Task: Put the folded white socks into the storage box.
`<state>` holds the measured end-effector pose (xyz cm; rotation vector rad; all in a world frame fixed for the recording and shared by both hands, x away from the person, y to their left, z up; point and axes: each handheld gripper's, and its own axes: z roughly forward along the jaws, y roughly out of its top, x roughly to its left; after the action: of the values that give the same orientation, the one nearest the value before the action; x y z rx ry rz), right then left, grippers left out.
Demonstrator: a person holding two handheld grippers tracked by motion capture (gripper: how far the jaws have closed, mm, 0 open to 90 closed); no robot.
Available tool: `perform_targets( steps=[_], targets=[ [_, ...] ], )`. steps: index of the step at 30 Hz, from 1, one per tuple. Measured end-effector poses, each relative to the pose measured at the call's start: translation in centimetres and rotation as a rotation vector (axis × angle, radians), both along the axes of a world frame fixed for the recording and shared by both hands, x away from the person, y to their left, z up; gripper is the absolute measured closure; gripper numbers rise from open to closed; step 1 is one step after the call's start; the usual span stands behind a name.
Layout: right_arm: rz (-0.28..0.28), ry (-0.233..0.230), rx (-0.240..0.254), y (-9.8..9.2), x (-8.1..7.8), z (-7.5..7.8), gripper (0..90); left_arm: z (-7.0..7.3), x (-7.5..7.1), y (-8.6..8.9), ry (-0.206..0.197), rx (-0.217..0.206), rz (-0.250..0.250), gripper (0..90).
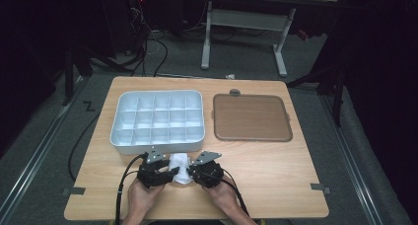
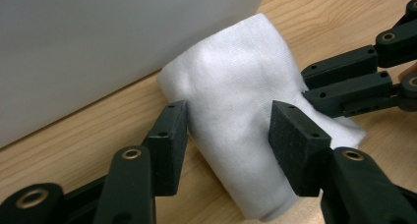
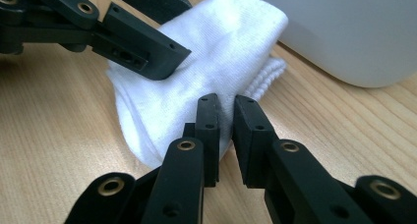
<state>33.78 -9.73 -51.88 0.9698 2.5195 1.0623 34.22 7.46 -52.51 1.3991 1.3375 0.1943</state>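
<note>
High view: my two hands come in from the bottom edge, and between them lies a folded white cloth [image 1: 179, 167] on the wooden table [image 1: 276, 175], just in front of the near wall of the white compartment tray [image 1: 157, 117]. At the left, my left gripper [image 1: 170, 171] stands around the cloth. In the left gripper view its two jaws are spread wide, one on each side of the rolled cloth [image 2: 236, 121], and both pads [image 2: 173, 135] lie against the fabric, so I grip the cloth across its width. At the right, my right gripper [image 1: 190, 171] meets the same cloth from the other side. In the right gripper view its jaws [image 3: 225, 135] are nearly together, with only a thin edge of the cloth [image 3: 196, 86] pinched between them. Further right on the table, well apart from my hands, lies a flat brown lid [image 1: 251, 117], beside the tray.
</note>
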Motion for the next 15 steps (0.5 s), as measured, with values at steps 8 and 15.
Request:
perform_targets(
  steps=[8,15],
  targets=[
    [-0.01,0.022,0.03,-0.21,0.18,-0.26,81.4,-0.04,0.26,0.22,0.011,-0.008,0.003,46.3],
    [-0.003,0.001,0.037,0.44,0.16,-0.44,81.0,-0.07,0.87,0.96,0.007,0.018,0.019,41.1]
  ],
)
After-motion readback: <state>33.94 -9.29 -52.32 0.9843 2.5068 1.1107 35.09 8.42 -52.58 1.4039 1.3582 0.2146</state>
